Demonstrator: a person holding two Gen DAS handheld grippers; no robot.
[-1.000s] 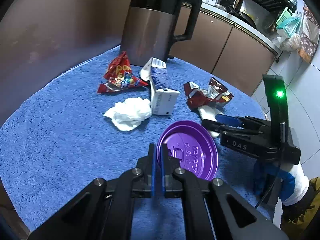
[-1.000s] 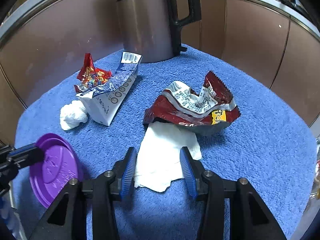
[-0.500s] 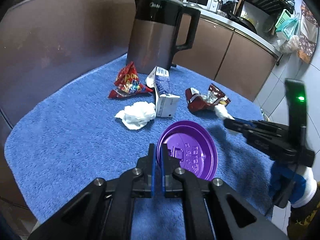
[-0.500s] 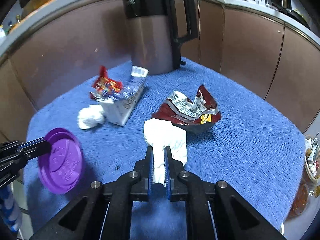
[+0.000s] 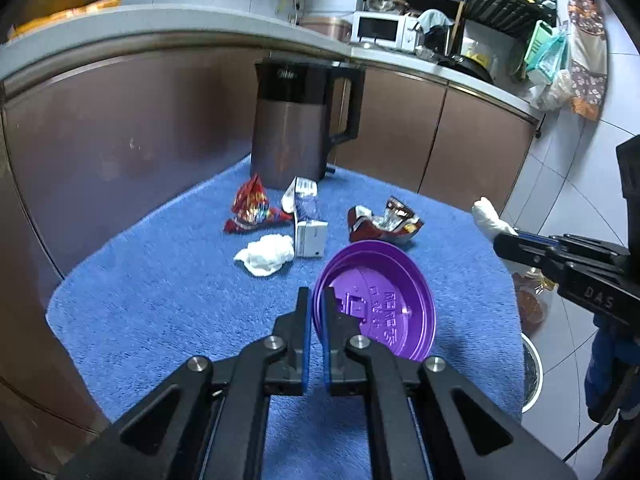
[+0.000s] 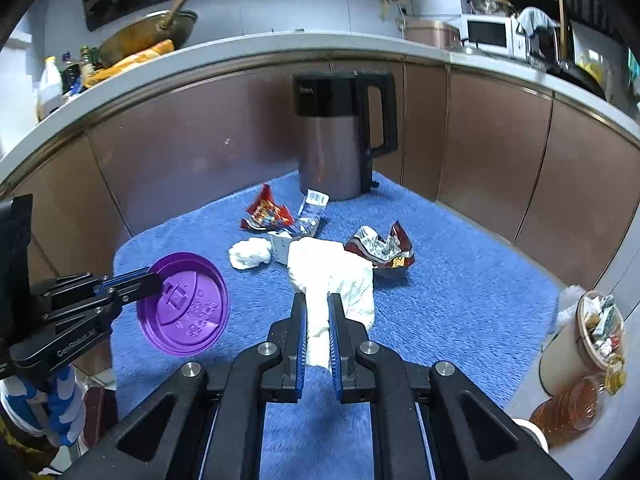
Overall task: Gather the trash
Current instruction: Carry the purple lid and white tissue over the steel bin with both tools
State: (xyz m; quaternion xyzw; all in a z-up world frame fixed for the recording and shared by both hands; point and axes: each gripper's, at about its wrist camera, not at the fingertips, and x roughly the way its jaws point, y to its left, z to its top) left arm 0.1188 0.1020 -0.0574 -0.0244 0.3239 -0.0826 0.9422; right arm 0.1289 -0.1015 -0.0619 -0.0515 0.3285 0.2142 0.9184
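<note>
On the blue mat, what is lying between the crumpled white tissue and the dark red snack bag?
A small white-and-blue carton lies on its side between the crumpled white tissue and the dark red snack bag. The left wrist view shows this best.

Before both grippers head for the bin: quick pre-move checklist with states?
1. Left gripper shut on round purple plastic lid: ok.
2. Right gripper shut on white paper napkin: ok.
3. Napkin fully clear of blue towel mat: cannot tell, loose end hangs.
4. Brimming trash cup has room: not ok.
5. Table cleared: not ok; crumpled white tissue, dark red snack bag remain.
</note>
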